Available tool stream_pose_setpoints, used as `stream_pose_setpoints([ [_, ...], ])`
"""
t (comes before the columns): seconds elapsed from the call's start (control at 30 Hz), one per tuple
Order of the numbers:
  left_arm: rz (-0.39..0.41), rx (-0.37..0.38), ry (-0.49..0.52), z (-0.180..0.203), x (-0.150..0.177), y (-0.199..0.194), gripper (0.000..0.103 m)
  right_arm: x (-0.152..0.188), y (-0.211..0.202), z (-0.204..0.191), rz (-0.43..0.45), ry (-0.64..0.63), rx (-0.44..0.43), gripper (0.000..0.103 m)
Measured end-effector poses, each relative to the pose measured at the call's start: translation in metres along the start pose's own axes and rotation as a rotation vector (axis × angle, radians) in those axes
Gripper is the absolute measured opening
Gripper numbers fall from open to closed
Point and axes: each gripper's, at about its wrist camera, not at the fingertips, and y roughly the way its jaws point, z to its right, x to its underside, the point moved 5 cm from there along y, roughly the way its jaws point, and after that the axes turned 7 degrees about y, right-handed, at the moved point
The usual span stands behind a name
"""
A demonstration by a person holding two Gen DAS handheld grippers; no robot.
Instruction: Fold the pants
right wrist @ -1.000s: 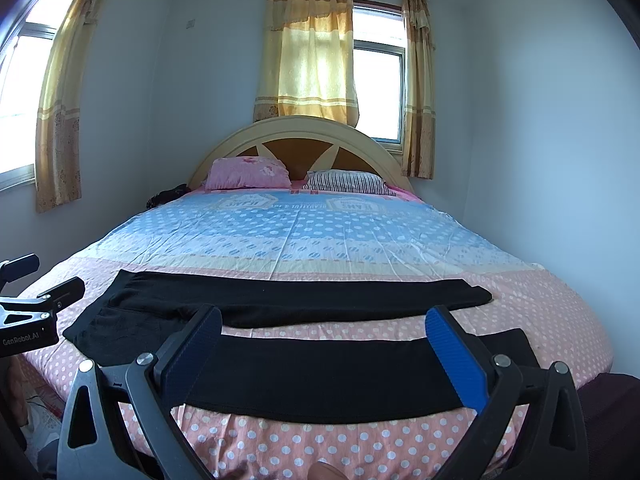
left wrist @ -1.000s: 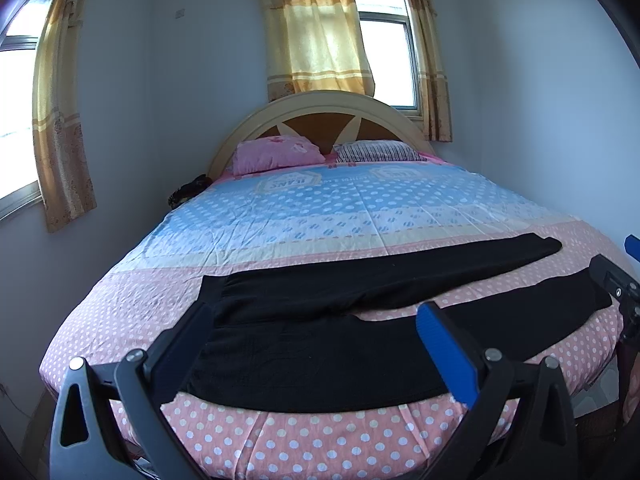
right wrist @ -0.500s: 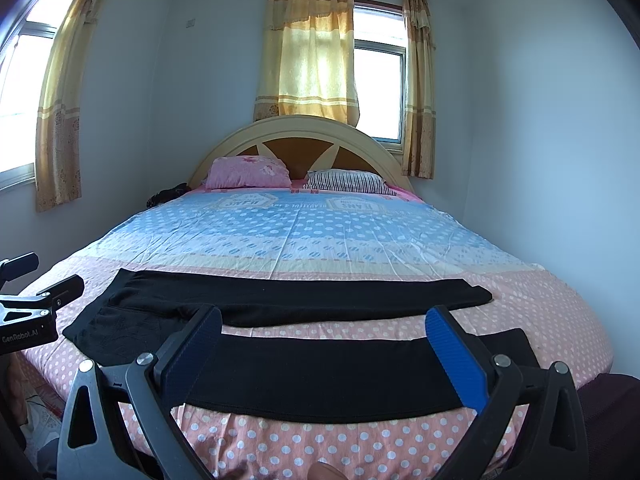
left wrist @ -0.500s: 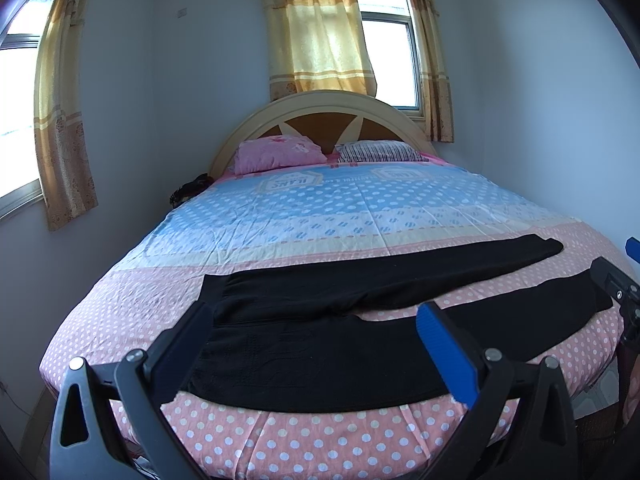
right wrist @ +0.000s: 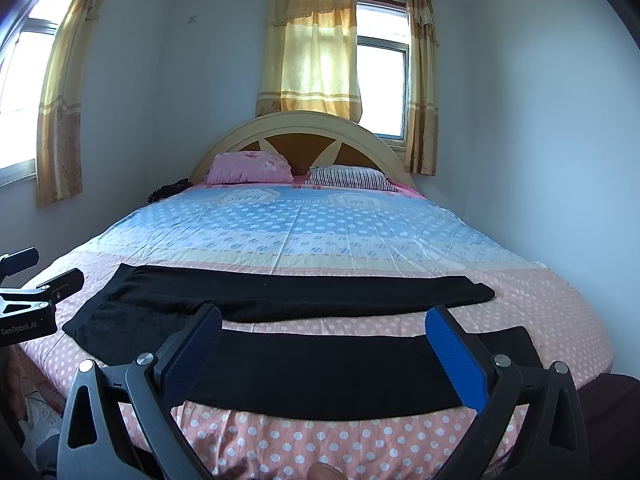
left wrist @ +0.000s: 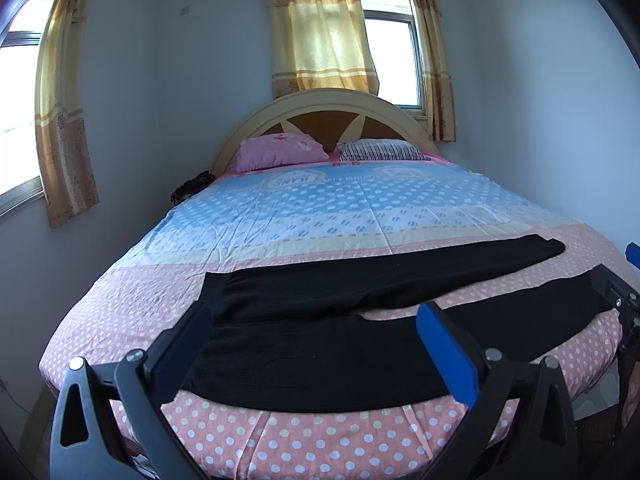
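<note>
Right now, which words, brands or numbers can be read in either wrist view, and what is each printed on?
"GenRobot.AI": white print on the black body of the left gripper, seen at the left edge of the right wrist view.
"JEANS": apparently, upside down, in a badge on the blue dotted bedsheet; uncertain.
Second badge on the same sheet, further right: too blurred to read.
Black pants, pink pillow, striped pillow: no text visible.
</note>
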Motion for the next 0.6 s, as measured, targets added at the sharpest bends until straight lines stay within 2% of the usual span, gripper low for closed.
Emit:
stream_pose_setpoints([
  [0.6, -0.015, 0.027, -0.008, 0.0026, 0.0034, 0.0058, 0.103, 0.0034, 0.0053, -0.0009, -0.015, -0.006, 0.000, 0.102],
])
